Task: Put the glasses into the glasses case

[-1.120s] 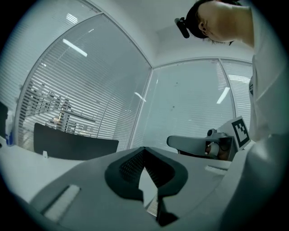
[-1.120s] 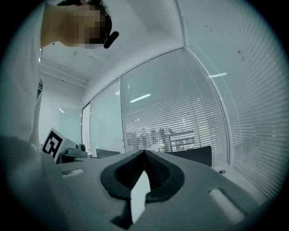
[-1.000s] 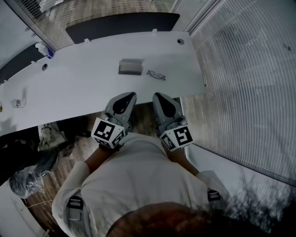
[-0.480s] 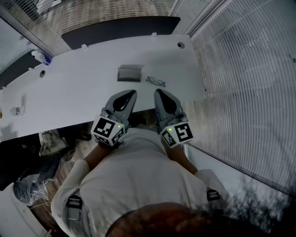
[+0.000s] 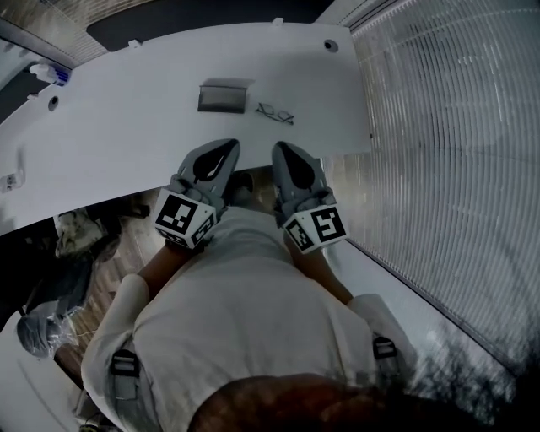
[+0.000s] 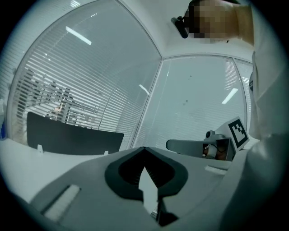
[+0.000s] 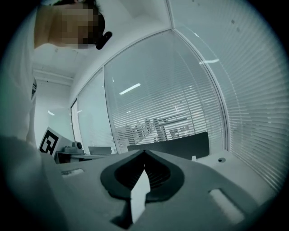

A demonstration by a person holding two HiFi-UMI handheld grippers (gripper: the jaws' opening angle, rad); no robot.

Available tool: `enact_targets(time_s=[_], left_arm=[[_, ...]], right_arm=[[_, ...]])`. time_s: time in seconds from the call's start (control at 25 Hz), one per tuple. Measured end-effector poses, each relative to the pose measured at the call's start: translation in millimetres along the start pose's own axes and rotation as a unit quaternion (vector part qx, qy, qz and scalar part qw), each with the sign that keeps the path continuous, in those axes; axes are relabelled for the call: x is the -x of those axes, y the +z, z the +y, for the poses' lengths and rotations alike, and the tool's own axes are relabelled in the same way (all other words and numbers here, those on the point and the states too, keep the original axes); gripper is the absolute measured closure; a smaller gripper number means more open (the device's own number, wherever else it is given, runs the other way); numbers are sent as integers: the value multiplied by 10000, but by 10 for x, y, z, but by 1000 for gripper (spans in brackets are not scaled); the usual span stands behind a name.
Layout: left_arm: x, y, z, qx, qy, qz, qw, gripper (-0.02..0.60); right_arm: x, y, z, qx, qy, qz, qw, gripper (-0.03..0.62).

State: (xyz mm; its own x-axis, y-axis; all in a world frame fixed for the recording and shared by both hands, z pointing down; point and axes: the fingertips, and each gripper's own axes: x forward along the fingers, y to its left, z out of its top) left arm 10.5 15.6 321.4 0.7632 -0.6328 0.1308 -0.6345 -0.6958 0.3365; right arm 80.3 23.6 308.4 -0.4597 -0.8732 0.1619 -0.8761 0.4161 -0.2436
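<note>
A grey glasses case (image 5: 221,97) lies on the white table (image 5: 126,143), with its lid open as far as I can tell. A pair of thin dark-framed glasses (image 5: 275,113) lies just to its right. My left gripper (image 5: 226,146) and right gripper (image 5: 279,148) are side by side over the table's near edge, short of both objects. Each is shut and holds nothing. The jaws meet at the tip in the left gripper view (image 6: 144,148) and in the right gripper view (image 7: 144,151). Neither gripper view shows the glasses or the case.
A small bottle with a blue cap (image 5: 47,73) stands at the table's far left. A small object (image 5: 8,180) lies at its left edge. A black panel (image 5: 211,17) runs behind the table. A blinded glass wall (image 5: 447,152) stands to the right. Bags (image 5: 78,234) lie on the floor.
Both grippers have moved together a little forward and down, still shut. The head camera has shifted, so the table sits higher in the picture. Glasses and case lie as before.
</note>
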Motion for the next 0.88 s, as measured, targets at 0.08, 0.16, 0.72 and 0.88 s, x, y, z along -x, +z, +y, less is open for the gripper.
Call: enact_targets(time_s=[0.08, 0.16, 0.72, 0.88], left_arm=[[-19, -124, 3, 170, 29, 155, 9997, 580], [-20, -273, 13, 284, 50, 289, 9992, 580], [-191, -479, 236, 270, 141, 481, 9984, 580], [-330, -512, 265, 244, 70, 524, 9983, 580]], right_arm=[[10, -124, -46, -136, -32, 167, 9998, 592], [26, -242, -69, -224, -51, 321, 9992, 591], [-83, -447, -410, -126, -139, 635, 9978, 591], [-249, -485, -477, 147, -114, 731, 9971, 591]])
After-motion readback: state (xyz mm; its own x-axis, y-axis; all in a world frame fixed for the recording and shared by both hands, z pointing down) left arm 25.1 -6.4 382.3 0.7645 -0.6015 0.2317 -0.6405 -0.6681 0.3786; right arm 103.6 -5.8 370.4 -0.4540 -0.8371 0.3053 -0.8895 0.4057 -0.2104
